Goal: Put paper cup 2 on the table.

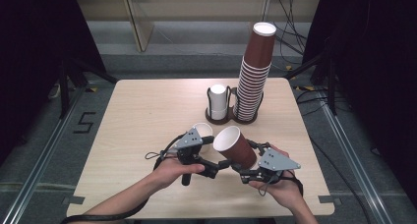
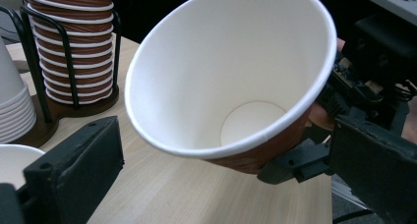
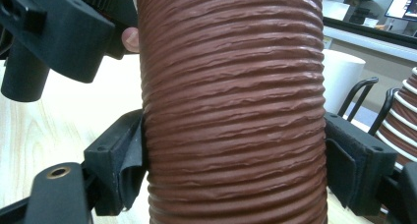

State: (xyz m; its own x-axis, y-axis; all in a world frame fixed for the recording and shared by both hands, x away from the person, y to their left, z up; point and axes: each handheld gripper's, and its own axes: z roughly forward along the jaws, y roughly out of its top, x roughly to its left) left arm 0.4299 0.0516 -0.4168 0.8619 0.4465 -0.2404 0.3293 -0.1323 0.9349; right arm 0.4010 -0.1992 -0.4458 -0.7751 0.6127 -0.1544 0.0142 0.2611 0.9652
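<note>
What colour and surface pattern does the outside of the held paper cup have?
Reddish-brown with fine horizontal ripples on the ribbed paper cup, clearest in the right gripper view.

The brown cup (image 3: pixel 231 111) looks like paper, its outer sleeve ribbed in rough, wavy ridges with a dull sheen; inside it is smooth, matt white (image 2: pixel 236 71). The worktop (image 1: pixel 147 111) is pale wood-look laminate, smooth and matt. Each tool's jaws are matt black plastic, slightly grainy, with soft dark pads (image 3: pixel 125 170). The cup holder (image 1: pixel 231 117) has thin black wire hoops on a dark wooden base.
</note>
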